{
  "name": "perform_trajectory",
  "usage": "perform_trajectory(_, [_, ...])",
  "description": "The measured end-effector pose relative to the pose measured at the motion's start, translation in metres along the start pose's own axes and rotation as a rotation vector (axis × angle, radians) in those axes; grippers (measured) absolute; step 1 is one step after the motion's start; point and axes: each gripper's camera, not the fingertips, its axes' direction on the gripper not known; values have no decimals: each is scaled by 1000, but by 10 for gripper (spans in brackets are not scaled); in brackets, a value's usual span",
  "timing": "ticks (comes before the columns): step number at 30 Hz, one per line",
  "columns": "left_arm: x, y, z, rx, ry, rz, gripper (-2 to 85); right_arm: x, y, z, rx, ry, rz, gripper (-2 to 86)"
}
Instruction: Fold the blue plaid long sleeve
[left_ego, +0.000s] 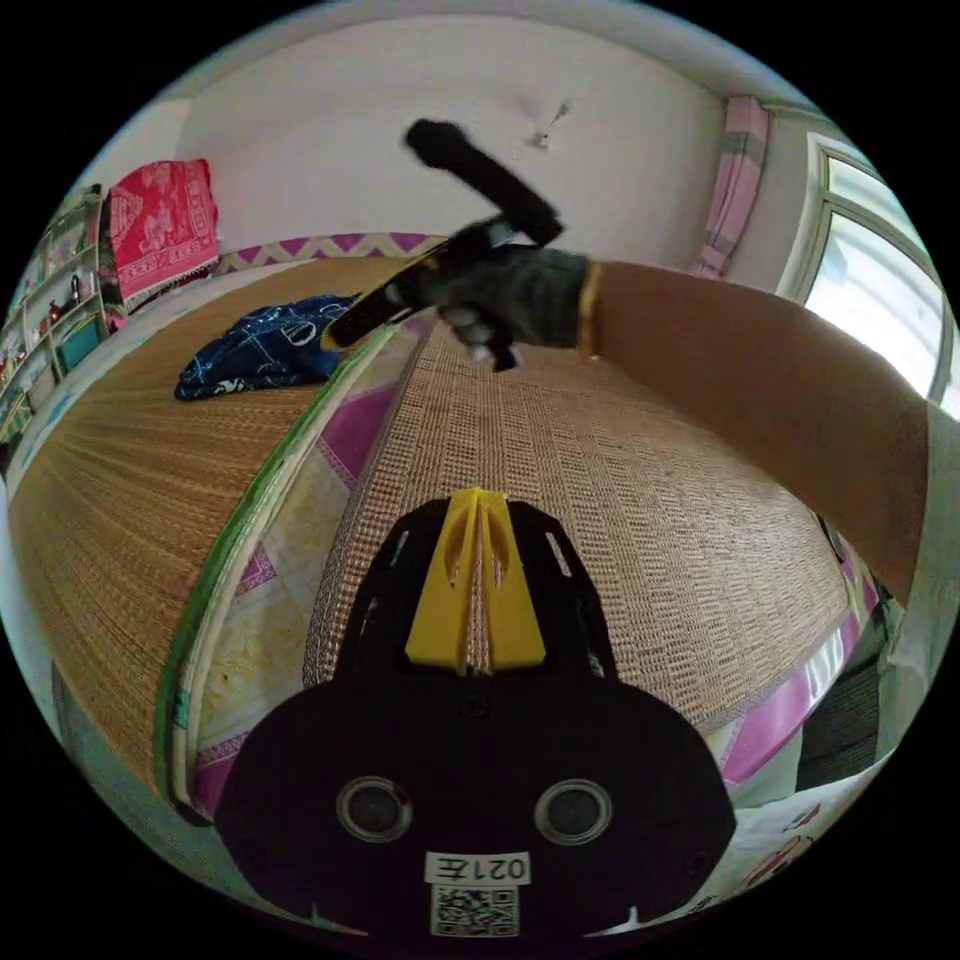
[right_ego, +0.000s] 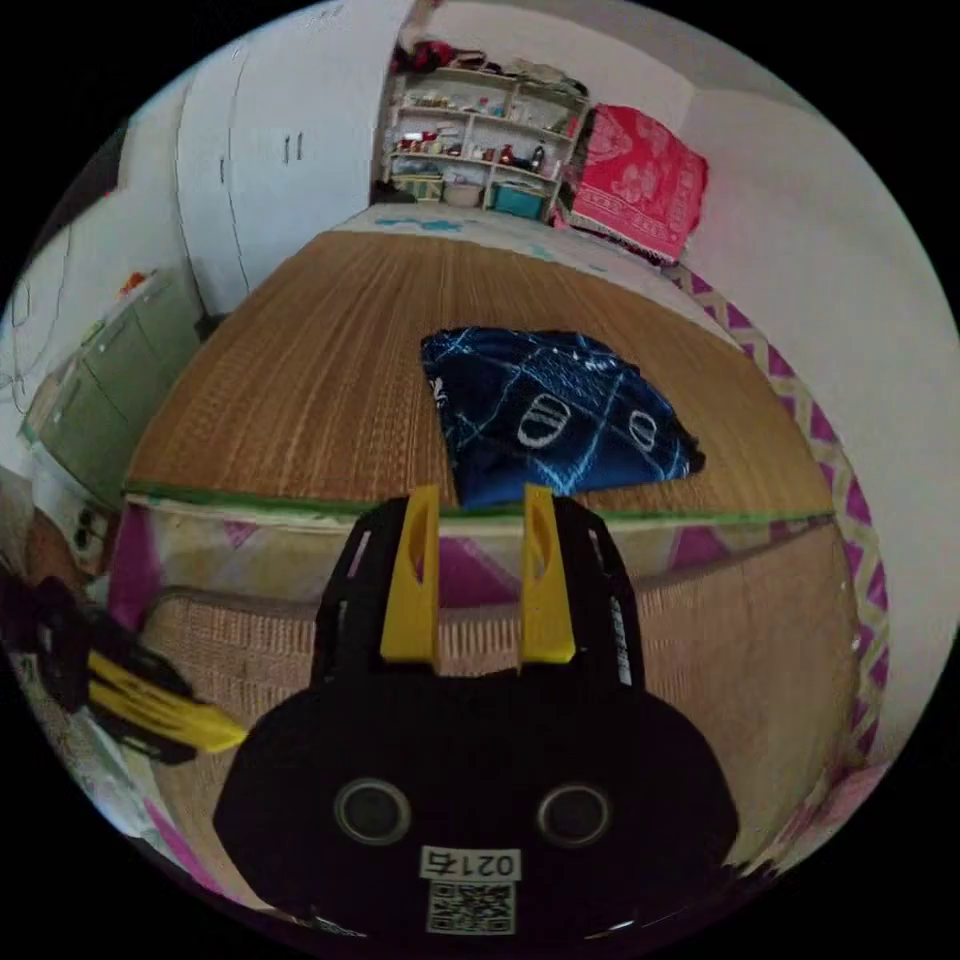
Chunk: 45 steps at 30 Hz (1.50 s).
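Note:
The blue plaid long sleeve lies as a folded bundle on the brown woven mat, with nothing holding it. My right gripper hovers just short of its near edge, jaws open and empty. In the left gripper view the same garment sits far off on the left, and the right gripper, carried by a gloved hand, points toward it. My left gripper hangs back over the lighter mat with its yellow jaws together on nothing. It also appears low at the left of the right gripper view.
The two mats lie on a bed, with a pink and yellow patterned sheet showing between them. A red cloth and open shelves stand at the far end, a white wardrobe and green cabinet to one side, a window to the other.

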Motion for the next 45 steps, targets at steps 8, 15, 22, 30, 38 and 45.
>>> perform_trajectory(8, [-5,16,-43,85,-4,63,-9,-74,-89,48,-124,156,-182,98])
perform_trajectory(15, [-25,18,-74,89,14,58,-9,-148,-120,69,-248,566,-386,1])
perform_trajectory(22, [-75,11,-101,71,159,-59,-9,-103,-126,-51,-168,500,-199,-6])
perform_trajectory(30, [-115,15,-125,-109,506,-224,-9,-180,39,-190,-277,435,-236,-6])
perform_trajectory(38, [-128,28,-155,-189,594,-273,-9,-332,165,-199,-346,439,-152,-4])
perform_trajectory(45, [-140,25,-191,-171,363,-190,4,-313,213,-214,-239,193,307,89])
